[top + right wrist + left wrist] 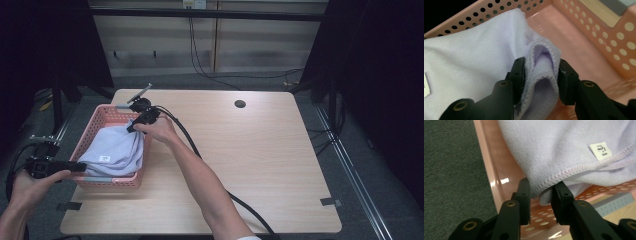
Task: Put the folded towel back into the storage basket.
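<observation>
Item: lilac towel (116, 150) in pink basket (102, 116), tabletop (260, 150) L side. L hand-held gripper (541, 195): jaws part-open round near-corner hem, grip unclear. R hand-held gripper (541, 75): jaws part-open astride far-corner fold, grip unclear.

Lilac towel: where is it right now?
In the high view the lilac towel lies in the pink basket at the table's left edge, one corner between the left gripper's jaws, another fold between the right gripper's.
</observation>
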`<state>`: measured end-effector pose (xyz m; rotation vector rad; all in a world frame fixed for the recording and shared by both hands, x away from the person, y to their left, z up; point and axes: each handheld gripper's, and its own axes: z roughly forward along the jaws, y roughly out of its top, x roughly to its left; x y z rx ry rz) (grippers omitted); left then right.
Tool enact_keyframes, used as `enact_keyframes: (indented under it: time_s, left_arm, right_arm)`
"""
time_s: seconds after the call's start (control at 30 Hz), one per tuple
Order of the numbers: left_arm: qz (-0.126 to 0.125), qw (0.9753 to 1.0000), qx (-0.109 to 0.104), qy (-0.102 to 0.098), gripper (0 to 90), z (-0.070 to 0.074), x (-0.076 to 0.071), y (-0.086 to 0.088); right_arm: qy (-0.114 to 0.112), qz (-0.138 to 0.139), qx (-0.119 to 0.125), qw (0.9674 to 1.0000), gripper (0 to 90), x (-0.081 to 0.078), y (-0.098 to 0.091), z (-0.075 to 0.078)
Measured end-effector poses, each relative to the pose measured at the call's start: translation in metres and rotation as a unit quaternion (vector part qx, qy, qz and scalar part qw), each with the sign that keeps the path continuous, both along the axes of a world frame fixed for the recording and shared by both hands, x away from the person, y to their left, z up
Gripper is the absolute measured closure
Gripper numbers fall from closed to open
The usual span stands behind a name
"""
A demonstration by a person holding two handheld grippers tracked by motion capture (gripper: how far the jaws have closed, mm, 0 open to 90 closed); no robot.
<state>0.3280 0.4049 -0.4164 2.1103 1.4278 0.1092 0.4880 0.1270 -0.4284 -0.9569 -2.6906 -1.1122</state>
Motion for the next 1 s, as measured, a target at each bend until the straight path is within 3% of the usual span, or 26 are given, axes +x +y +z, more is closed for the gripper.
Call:
enact_keyframes:
  time_s: [0.13, 0.2, 0.23, 0.3, 0.47, 0.6, 0.7, 0.8, 0.87, 1.0]
  left_arm:
    - [-0.001, 0.9998, 0.017, -0.002, 68.2, 0.0, 0.001, -0.004]
    - [0.003, 0.9999, 0.01, -0.006, 67.9, -0.001, 0.002, -0.005]
    - [-0.004, 0.9999, 0.011, -0.007, 65.3, -0.001, 0.003, -0.005]
    - [0.008, 0.9998, 0.019, -0.005, 58.9, -0.002, 0.004, -0.005]
    - [0.021, 0.9995, 0.004, -0.024, 48.6, 0.008, 0.002, -0.003]
    - [0.019, 0.9989, -0.01, -0.041, 46.8, 0.011, -0.002, -0.005]
    - [0.011, 0.999, -0.006, -0.042, 47.2, 0.011, -0.003, -0.011]
    - [0.011, 0.9978, -0.03, -0.059, 47.3, 0.012, -0.006, -0.016]
    - [0.008, 0.9978, -0.024, -0.062, 46.9, 0.014, -0.008, -0.022]
    - [0.004, 0.9962, -0.034, -0.08, 45.6, 0.018, -0.017, -0.036]
  right_arm:
    - [0.002, -0.003, -0.003, 1.0, 51.4, 0.001, 0.0, -0.002]
    - [0.006, -0.004, 0.004, 1.0, 50.7, 0.001, -0.001, -0.003]
    - [0.006, -0.004, 0.004, 1.0, 48.8, 0.002, -0.001, -0.002]
    - [0.004, -0.003, 0.009, 0.9999, 48.6, 0.002, -0.003, 0.0]
    - [-0.005, -0.009, 0.017, 0.9998, 45.6, 0.002, -0.007, 0.005]
    - [-0.005, -0.004, 0.022, 0.9997, 44.9, 0.001, -0.012, 0.007]
    - [-0.005, -0.004, 0.027, 0.9996, 45.3, 0.001, -0.017, 0.008]
    - [-0.007, 0.004, 0.032, 0.9995, 46.6, -0.002, -0.021, 0.009]
    - [-0.005, 0.004, 0.039, 0.9992, 46.5, -0.004, -0.024, 0.011]
    - [-0.012, 0.017, 0.055, 0.9983, 46.5, -0.01, -0.036, 0.014]
